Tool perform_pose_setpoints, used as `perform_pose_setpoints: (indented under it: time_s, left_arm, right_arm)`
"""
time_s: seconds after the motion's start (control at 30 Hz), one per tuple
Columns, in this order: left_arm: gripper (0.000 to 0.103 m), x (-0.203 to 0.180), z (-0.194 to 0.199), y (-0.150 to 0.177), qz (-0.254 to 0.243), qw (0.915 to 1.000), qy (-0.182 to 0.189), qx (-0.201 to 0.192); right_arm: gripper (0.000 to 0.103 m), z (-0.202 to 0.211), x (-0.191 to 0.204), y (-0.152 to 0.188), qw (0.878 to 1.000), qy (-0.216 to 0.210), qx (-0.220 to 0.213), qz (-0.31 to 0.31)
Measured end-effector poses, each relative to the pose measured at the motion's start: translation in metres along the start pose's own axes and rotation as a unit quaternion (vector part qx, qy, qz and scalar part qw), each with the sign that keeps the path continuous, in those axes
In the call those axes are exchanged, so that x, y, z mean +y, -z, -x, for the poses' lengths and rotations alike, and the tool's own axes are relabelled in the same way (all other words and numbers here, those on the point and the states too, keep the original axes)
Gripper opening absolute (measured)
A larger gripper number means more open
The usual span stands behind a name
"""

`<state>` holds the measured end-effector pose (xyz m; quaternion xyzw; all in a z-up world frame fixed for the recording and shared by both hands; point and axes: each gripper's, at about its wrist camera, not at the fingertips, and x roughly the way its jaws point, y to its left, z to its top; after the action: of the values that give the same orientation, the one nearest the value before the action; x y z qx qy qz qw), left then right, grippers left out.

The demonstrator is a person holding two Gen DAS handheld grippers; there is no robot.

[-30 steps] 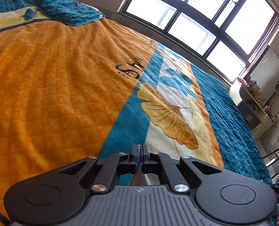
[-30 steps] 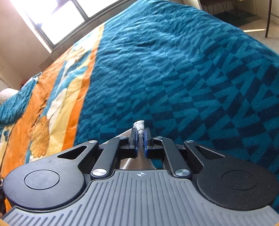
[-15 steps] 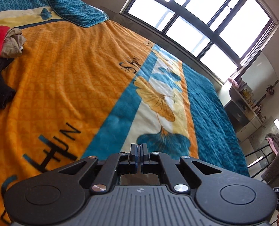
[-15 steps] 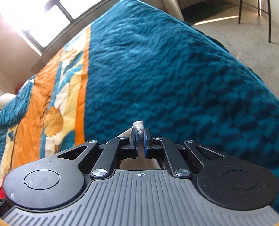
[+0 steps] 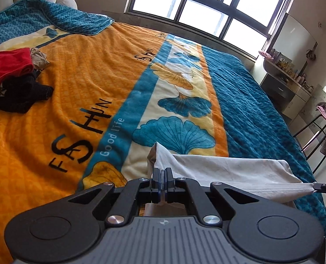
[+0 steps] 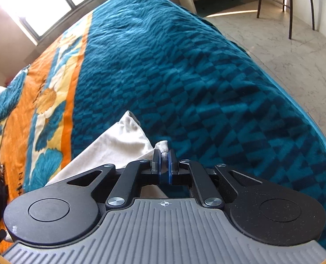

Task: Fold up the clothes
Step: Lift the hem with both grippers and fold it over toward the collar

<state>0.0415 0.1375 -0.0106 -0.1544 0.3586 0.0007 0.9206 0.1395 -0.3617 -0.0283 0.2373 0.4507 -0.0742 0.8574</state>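
Off-white cotton garment [image 5: 235, 169]: stretched above near edge of teal-orange patterned blanket [image 5: 97, 70], left gripper [image 5: 162, 173] and right gripper [image 6: 164, 161] each clenched on corner. No fold visible; unfolded red-black clothes pile [image 5: 11, 77] far left.

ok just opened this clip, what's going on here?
A person with a gripper in each hand is folding laundry on a bed. The left gripper and the right gripper are each shut on an edge of the same off-white garment, which hangs stretched between them above the bedspread. No fold is visible yet. A pile of red and black clothes sits untouched on the orange part of the bedspread.
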Motion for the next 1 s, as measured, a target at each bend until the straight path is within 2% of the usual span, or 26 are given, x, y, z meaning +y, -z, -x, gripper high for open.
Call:
perform_pose_setpoints:
  time_s: [0.07,0.2,0.37,0.47,0.53,0.57,0.6,0.63,0.7,0.8,0.87,0.9,0.97,1.0]
  left_arm:
    - [0.001,-0.002,0.009,0.009,-0.003,0.9999,0.002,0.011]
    - [0.001,-0.004,0.01,0.032,-0.021,0.999,-0.018,0.035]
    - [0.001,-0.003,0.021,0.062,-0.026,0.9986,-0.033,0.032]
    - [0.001,-0.007,0.01,0.081,-0.053,0.9953,-0.046,0.066]
    - [0.003,-0.007,0.002,0.092,-0.07,0.992,-0.06,0.086]
    - [0.008,-0.006,-0.002,0.097,-0.076,0.9903,-0.071,0.091]
    - [0.017,-0.004,-0.001,0.096,-0.075,0.9899,-0.078,0.091]
    - [0.02,-0.003,0.0,0.094,-0.074,0.9895,-0.086,0.09]
    - [0.026,-0.008,0.012,0.084,-0.081,0.9901,-0.097,0.061]
    - [0.026,-0.015,0.03,0.069,-0.093,0.9891,-0.114,0.016]
    - [0.026,-0.03,0.028,0.061,-0.095,0.9938,-0.057,0.007]
    - [0.026,-0.041,0.019,0.059,-0.098,0.9947,-0.025,0.018]
    - [0.027,-0.067,-0.008,0.062,-0.122,0.9911,0.015,0.052]
    - [0.029,-0.08,-0.022,0.063,-0.134,0.988,0.035,0.069]
  right_arm:
    - [0.005,0.011,-0.009,0.012,1.0,-0.001,0.003,0.0]
    - [0.005,0.022,-0.02,0.032,1.0,0.009,0.008,0.008]
    - [0.005,0.023,-0.024,0.051,0.999,0.026,0.005,0.018]
    - [0.005,0.017,-0.023,0.057,0.998,0.054,0.005,0.04]
    - [0.006,0.009,-0.023,0.06,0.996,0.063,0.022,0.052]
    - [0.008,0.006,-0.022,0.062,0.996,0.065,0.031,0.059]
    - [0.017,0.007,-0.021,0.064,0.995,0.07,0.033,0.065]
    - [0.028,0.012,-0.019,0.065,0.995,0.074,0.028,0.067]
    - [0.037,0.024,-0.016,0.067,0.994,0.08,0.017,0.072]
    - [0.039,0.054,-0.014,0.064,0.997,0.049,-0.011,0.061]
    - [0.041,0.064,-0.005,0.062,0.998,0.016,-0.016,0.066]
    - [0.04,0.061,0.001,0.062,0.997,0.0,-0.003,0.073]
    - [0.04,0.041,0.02,0.062,0.994,-0.037,0.047,0.091]
    - [0.037,0.028,0.028,0.063,0.992,-0.041,0.068,0.101]
